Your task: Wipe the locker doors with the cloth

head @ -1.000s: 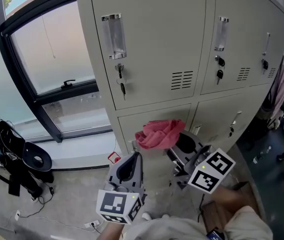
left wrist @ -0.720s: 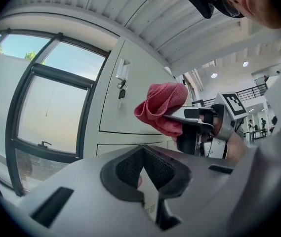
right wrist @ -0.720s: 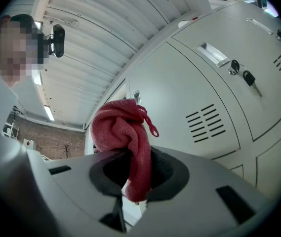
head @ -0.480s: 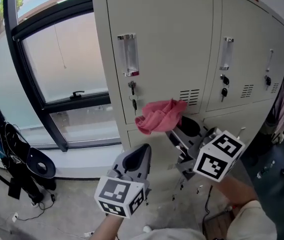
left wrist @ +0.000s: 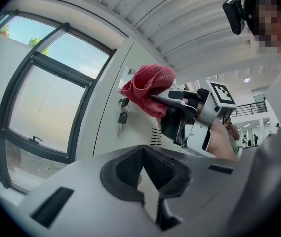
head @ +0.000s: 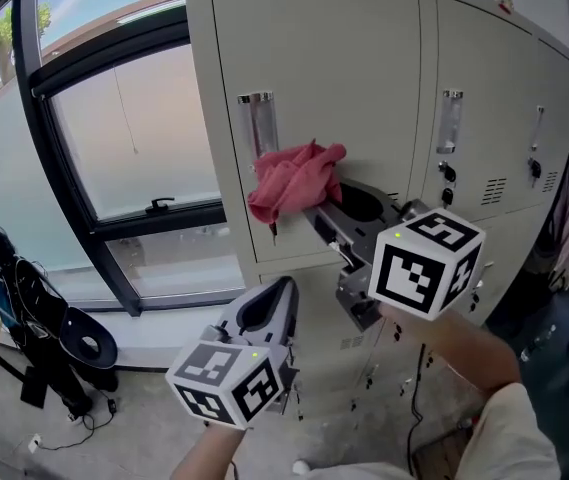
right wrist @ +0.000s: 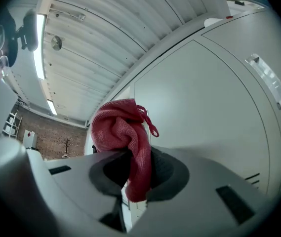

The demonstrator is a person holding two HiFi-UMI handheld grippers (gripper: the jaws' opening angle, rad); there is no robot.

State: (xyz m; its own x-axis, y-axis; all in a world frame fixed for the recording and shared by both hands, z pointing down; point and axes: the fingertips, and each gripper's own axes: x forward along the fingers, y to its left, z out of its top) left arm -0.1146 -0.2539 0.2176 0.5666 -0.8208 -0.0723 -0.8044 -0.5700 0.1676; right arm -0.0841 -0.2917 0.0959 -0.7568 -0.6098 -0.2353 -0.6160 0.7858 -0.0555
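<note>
Currently the right gripper [head: 314, 206] has its fingers [right wrist: 172, 172] clamped on the red cloth [head: 292, 178], which is bunched against the upper left locker door [head: 364, 78], just right of its clear handle [head: 257, 123]. Nearer and lower left, the left gripper [head: 282, 290] hangs apart from the lockers, fingers [left wrist: 125, 169] together with nothing between them.

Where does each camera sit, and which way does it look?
Head view: on the person's head, facing the locker doors; shows left gripper, right gripper, forearms.
Left gripper view: on that gripper, looks past shut jaws at the cloth.
Right gripper view: on that gripper, faces the locker doors; jaws grip the cloth.
All share the cloth.
</note>
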